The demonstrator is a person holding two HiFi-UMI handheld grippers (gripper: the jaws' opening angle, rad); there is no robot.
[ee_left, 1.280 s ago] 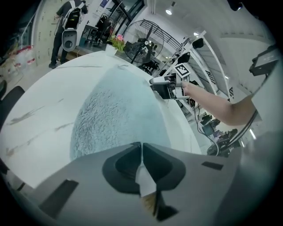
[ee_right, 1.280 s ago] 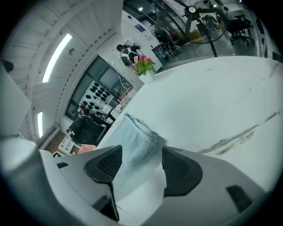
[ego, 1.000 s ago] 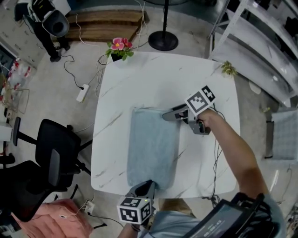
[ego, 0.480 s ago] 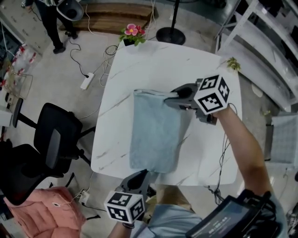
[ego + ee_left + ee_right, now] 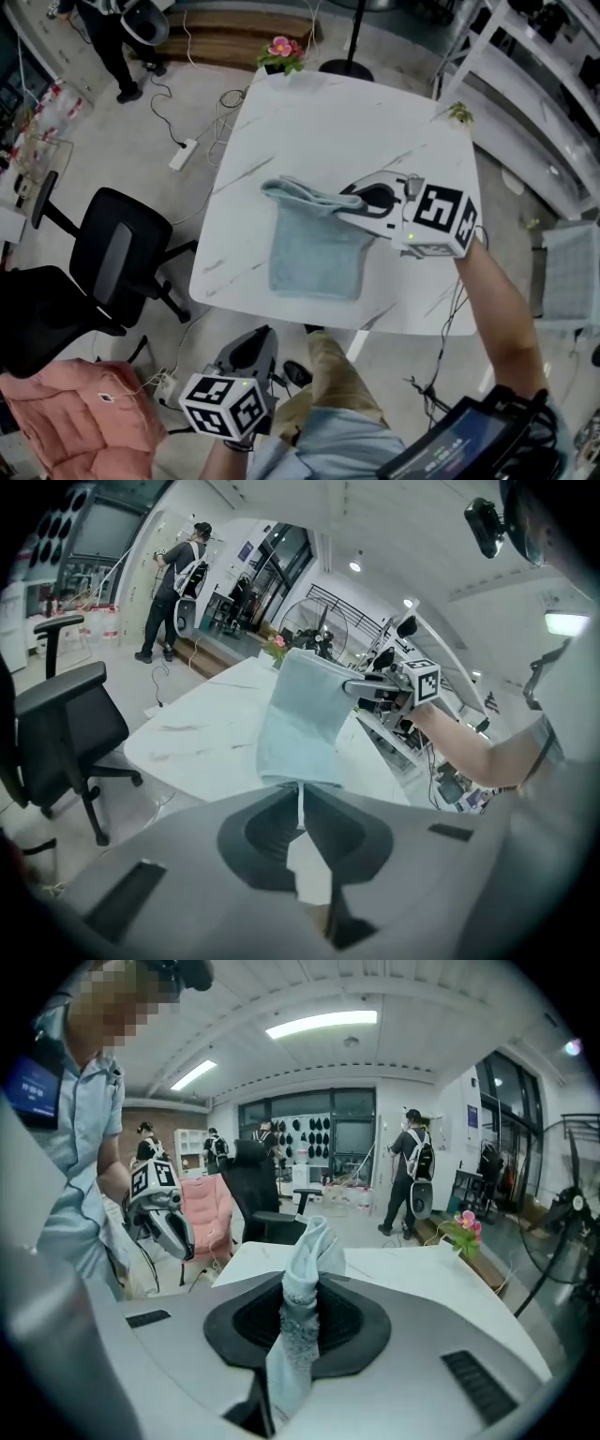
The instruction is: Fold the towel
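Pale blue terry, the towel (image 5: 314, 248) is bunched at its far edge in the right hand-held gripper (image 5: 349, 204). That gripper's jaws have just been closing and now pinch a gathered fold of the cloth. In the right gripper view the fold stands up between the pads and trails down through them.

From that grip the far edge is lifted off the surface (image 5: 319, 122) in a rumpled ridge that runs away from the jaws, on the side opposite the gripper's marker cube. The rest of the towel slopes down toward the left hand-held gripper (image 5: 264, 334) and lies flat on the white marbled top. Its near edge stops short of the surface's near edge.

The left hand-held gripper hangs past that near edge, over the floor, and in the head view it is apart from the towel. Its jaws are pressed together with only a thin pale slit between them. Its own view shows the towel's lower edge just above the jaw tips, and I cannot tell whether any cloth is caught there.

Pink flowers (image 5: 284, 49) stand at the surface's far edge, well beyond the right hand-held gripper. A black chair (image 5: 117, 258) is on the floor out to the left hand-held gripper's outer side, with a pink seat (image 5: 66, 412) nearer beside it.
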